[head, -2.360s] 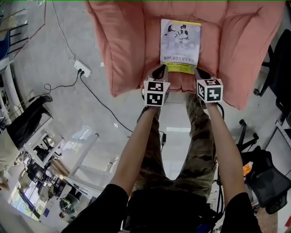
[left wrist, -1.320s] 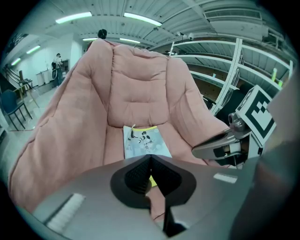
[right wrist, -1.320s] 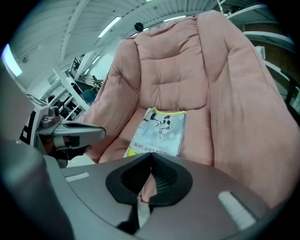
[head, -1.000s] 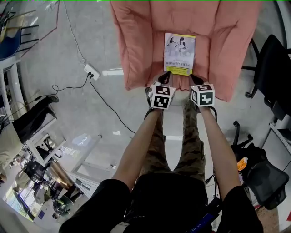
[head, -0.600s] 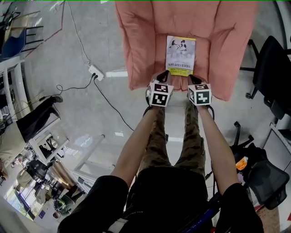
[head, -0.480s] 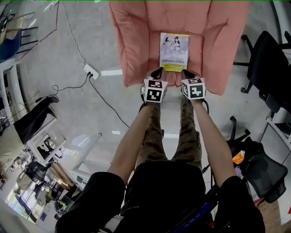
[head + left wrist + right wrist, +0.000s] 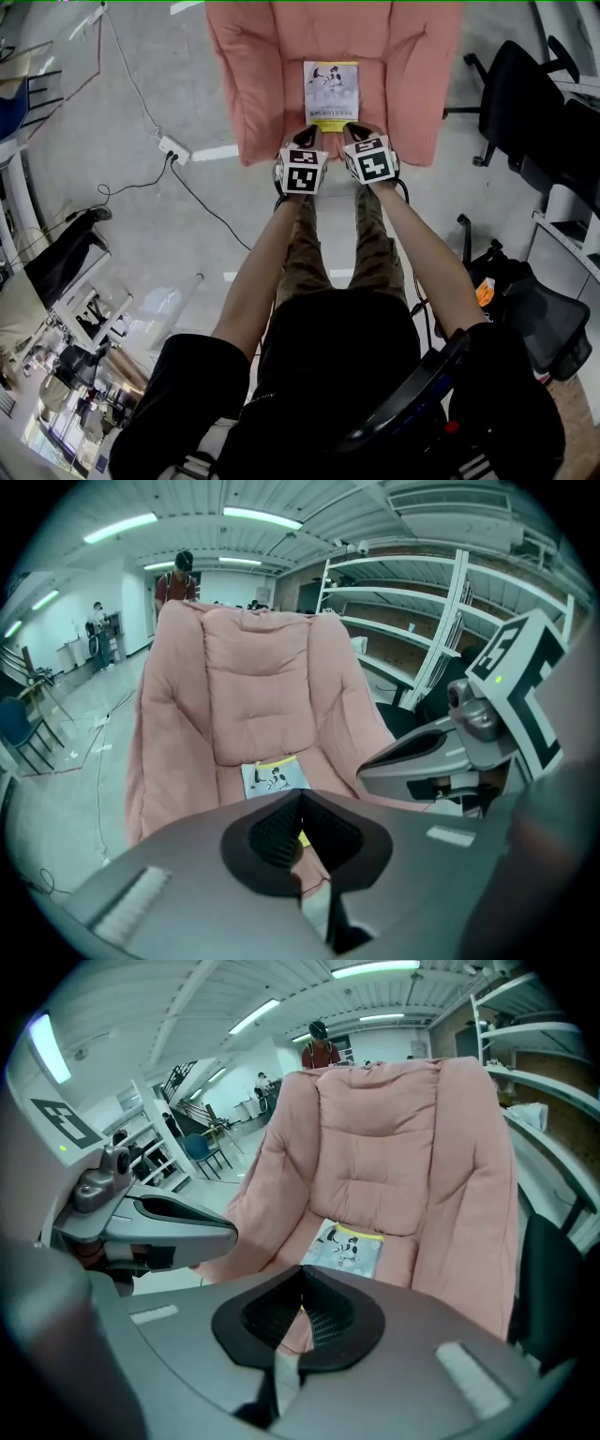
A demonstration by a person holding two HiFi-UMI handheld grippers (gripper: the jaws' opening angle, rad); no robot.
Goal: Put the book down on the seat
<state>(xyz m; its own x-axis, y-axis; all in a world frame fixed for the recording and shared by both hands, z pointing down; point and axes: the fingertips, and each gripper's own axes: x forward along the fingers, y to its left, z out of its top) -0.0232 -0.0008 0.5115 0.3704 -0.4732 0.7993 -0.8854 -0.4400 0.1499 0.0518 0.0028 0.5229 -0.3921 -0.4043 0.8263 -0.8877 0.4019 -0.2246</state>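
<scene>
Both grippers are held out side by side in front of the pink armchair. The left gripper is shown with its jaws pressed together, and nothing is caught between them. The right gripper is closed the same way, its ribbed pads meeting in a thin line with nothing in the gap.

The book is laid flat on the seat cushion, cover up, with its yellow-banded edge turned toward the jaws. It is found just beyond the tips of both pairs of jaws, between the two lines they point along. From the left jaws it lies ahead and slightly to the left, its near corner hidden behind the tips. From the right jaws it lies ahead and a little to the right, its whole cover in sight. No jaw is seen touching it.

The padded backrest rises straight ahead of both pairs of jaws, beyond the book, and the side cushions spread out to either side. A person is seen standing behind the top of the backrest, far beyond the jaws. A white power strip with its cable lies on the floor, well off to the left of the left jaws. A black office chair stands well off to the right of the right jaws.
</scene>
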